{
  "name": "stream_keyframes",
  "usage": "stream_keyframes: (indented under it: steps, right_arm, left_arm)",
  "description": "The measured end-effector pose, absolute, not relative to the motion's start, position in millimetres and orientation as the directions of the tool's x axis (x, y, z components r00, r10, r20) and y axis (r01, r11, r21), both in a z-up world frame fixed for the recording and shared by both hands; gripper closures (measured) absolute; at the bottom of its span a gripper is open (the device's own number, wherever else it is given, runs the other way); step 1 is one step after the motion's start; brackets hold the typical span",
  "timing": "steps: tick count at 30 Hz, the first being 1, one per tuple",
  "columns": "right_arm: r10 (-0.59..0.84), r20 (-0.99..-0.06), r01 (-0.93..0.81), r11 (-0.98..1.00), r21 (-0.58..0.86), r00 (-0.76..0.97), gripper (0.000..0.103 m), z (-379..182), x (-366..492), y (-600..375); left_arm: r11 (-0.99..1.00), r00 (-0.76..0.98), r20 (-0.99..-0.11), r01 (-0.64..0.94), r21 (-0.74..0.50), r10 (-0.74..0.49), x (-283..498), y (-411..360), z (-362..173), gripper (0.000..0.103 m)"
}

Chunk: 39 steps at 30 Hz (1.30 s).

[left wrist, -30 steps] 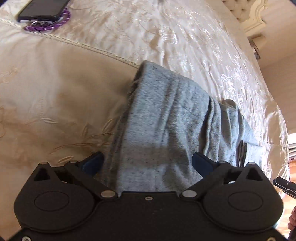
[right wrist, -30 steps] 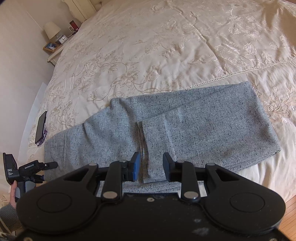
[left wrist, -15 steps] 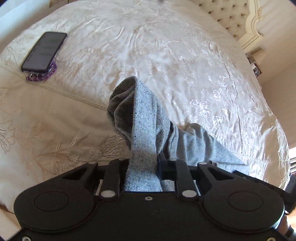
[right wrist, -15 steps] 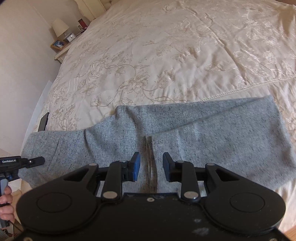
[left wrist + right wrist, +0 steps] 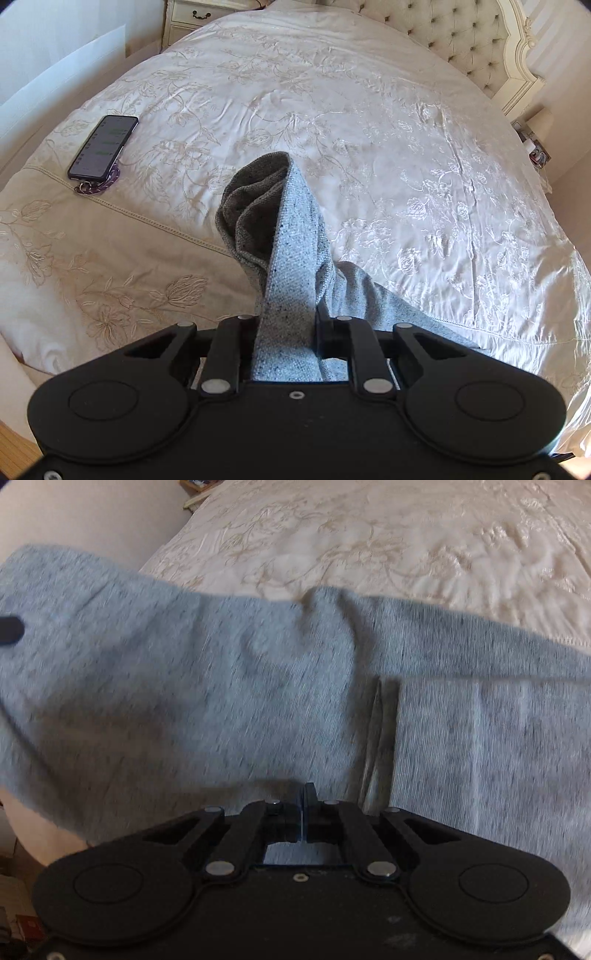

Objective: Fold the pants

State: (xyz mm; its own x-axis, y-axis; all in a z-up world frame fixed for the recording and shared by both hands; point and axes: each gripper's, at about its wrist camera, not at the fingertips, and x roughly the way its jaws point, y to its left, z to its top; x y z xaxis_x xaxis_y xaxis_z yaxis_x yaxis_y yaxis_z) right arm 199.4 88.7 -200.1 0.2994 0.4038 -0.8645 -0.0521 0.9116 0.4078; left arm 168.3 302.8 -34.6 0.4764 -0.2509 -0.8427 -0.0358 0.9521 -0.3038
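I see the bed (image 5: 369, 110) filling most of both views, its cream embroidered cover spread wide, with the tufted headboard (image 5: 461, 40) at the upper right of the left wrist view. Across it lie the grey pants (image 5: 221, 701); in the right wrist view they span the whole middle band of the frame, blurred, with a folded leg edge showing right of centre. In the left wrist view a bunched part of the pants (image 5: 284, 251) rises from the lower centre toward the middle of the frame, its darker inner side turned to the left, and the rest trails down to the lower right onto the cover. My left gripper (image 5: 286, 332) has its fingers drawn in on that bunch, the cloth passing straight between them. My right gripper (image 5: 303, 801) sits at the lower centre against the near edge of the pants; its fingers are pressed together, but I cannot tell whether cloth is caught between them. A phone (image 5: 103, 146) lies on the cover at the left of the left wrist view, well apart from the pants.
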Motion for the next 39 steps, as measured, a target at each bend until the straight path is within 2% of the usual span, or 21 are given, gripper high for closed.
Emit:
stream_keyframes:
  steps: [5, 9, 13, 14, 15, 18, 19, 24, 27, 30, 34, 36, 39]
  right_arm:
    - [0.555, -0.821, -0.195, 0.827, 0.528, 0.131, 0.099, -191, 140, 74]
    - [0.620, -0.768, -0.188, 0.783, 0.593, 0.160, 0.097, -167, 120, 12]
    - [0.571, -0.775, -0.121, 0.819, 0.561, 0.272, 0.095, -145, 111, -68]
    - [0.548, -0.782, -0.094, 0.831, 0.548, 0.295, 0.094, -143, 110, -86]
    - [0.523, -0.791, -0.055, 0.843, 0.535, 0.318, 0.094, -141, 106, -109]
    - [0.428, -0.828, 0.069, 0.874, 0.482, 0.363, 0.093, -145, 99, -159]
    - [0.395, -0.844, 0.111, 0.881, 0.460, 0.362, 0.093, -148, 97, -173]
    - [0.300, -0.867, 0.208, 0.891, 0.404, 0.398, 0.085, -144, 92, -227]
    - [0.266, -0.844, 0.208, 0.894, 0.396, 0.465, 0.079, -132, 103, -243]
    - [0.271, -0.804, 0.153, 0.902, 0.405, 0.529, 0.076, -130, 130, -231]
    - [0.302, -0.806, 0.080, 0.916, 0.393, 0.510, 0.075, -144, 163, -205]
    - [0.274, -0.857, 0.065, 0.940, 0.334, 0.437, 0.075, -166, 170, -186]
    - [0.227, -0.911, 0.117, 0.952, 0.281, 0.344, 0.076, -192, 150, -180]
  left_arm:
    - [0.965, 0.485, -0.848, -0.032, -0.261, -0.213, 159, 240, -11, 0.079]
    - [0.971, 0.511, -0.830, 0.043, -0.234, -0.223, 150, 168, 2, 0.079]
    - [0.961, 0.483, -0.832, 0.168, -0.218, -0.273, 144, 77, -10, 0.076]
    - [0.958, 0.472, -0.837, 0.198, -0.206, -0.277, 141, 55, -19, 0.075]
    - [0.950, 0.445, -0.847, 0.241, -0.199, -0.291, 139, 30, -35, 0.068]
    - [0.909, 0.313, -0.872, 0.306, -0.282, -0.376, 131, -7, -75, 0.065]
    - [0.908, 0.296, -0.881, 0.318, -0.272, -0.368, 128, -15, -83, 0.065]
    - [0.953, 0.355, -0.907, 0.270, -0.135, -0.229, 118, 13, -85, 0.066]
    - [0.979, 0.383, -0.918, 0.202, -0.025, -0.103, 132, 41, -98, 0.066]
    - [0.983, 0.380, -0.924, 0.180, 0.046, -0.026, 135, 62, -123, 0.066]
    - [0.956, 0.273, -0.962, 0.273, 0.106, 0.029, 112, 68, -176, 0.066]
    - [0.929, 0.277, -0.959, 0.332, 0.161, 0.067, 92, 68, -196, 0.066]
    - [0.908, 0.298, -0.953, 0.380, 0.175, 0.059, 76, 71, -190, 0.066]
